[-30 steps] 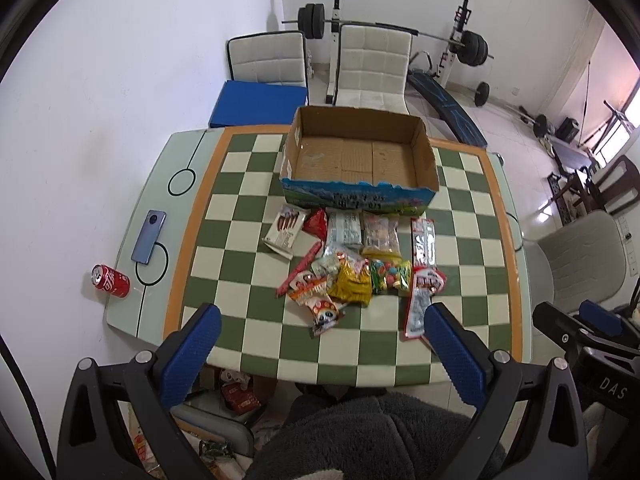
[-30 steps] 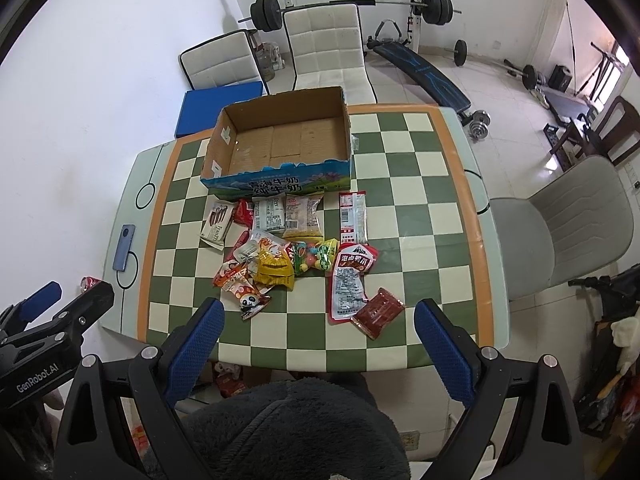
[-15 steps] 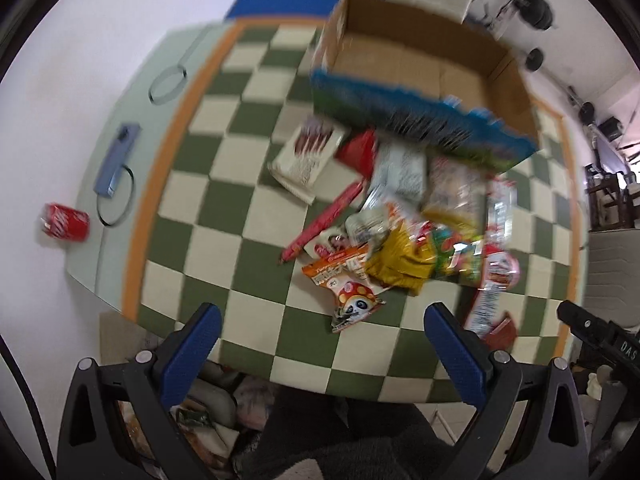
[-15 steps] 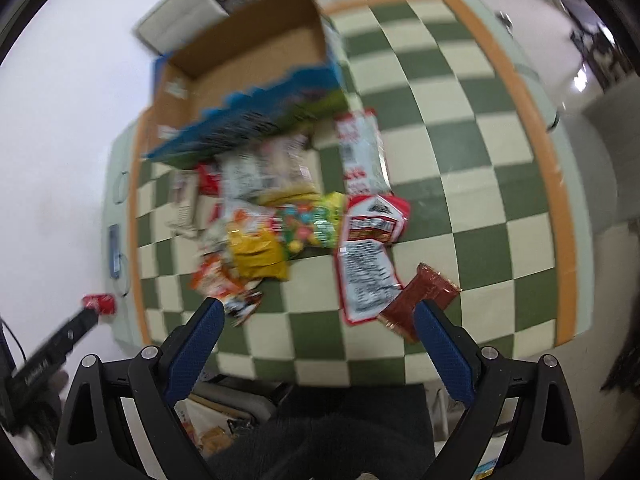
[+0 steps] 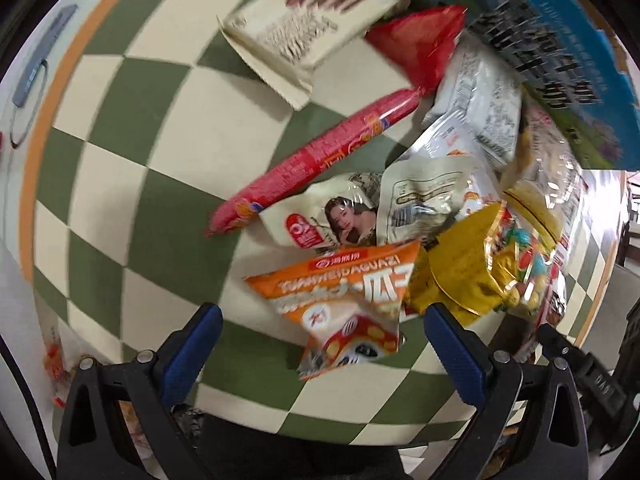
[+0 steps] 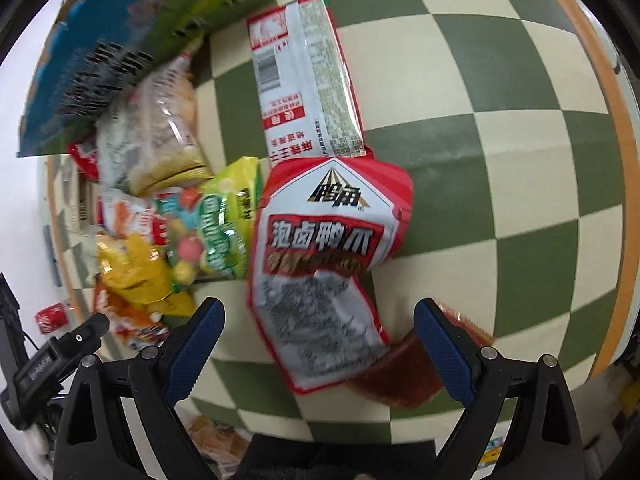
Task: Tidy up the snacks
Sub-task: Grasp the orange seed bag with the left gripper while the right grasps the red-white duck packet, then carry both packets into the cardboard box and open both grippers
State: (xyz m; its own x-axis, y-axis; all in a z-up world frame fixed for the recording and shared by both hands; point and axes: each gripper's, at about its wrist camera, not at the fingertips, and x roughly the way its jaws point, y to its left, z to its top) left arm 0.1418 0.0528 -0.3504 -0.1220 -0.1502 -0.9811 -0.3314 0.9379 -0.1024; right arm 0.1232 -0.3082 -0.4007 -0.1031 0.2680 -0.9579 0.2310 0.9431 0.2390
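both grippers have dropped close over the snack pile; left gripper (image 5: 322,328) gapes around the orange packet (image 5: 344,300), right gripper (image 6: 318,326) gapes around the red-white pouch (image 6: 324,264); next, pinch, carry to the box (image 5: 560,52) beyond

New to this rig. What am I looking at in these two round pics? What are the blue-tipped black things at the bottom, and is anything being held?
There is no robot arm here: a person holds a two-finger gripper in each hand, and a fisheye camera on each one looks forward along its fingers. The blue-padded prongs are those fingers.

The left wrist view shows the left gripper, open, low over an orange snack packet. Beyond it lie a long red sausage stick and a cream biscuit packet.

The right wrist view shows the right gripper, open, over a red and white packet, with a dark red packet beside it.

Everything lies on a green and cream checkered table, before a blue printed box. Nothing is held.
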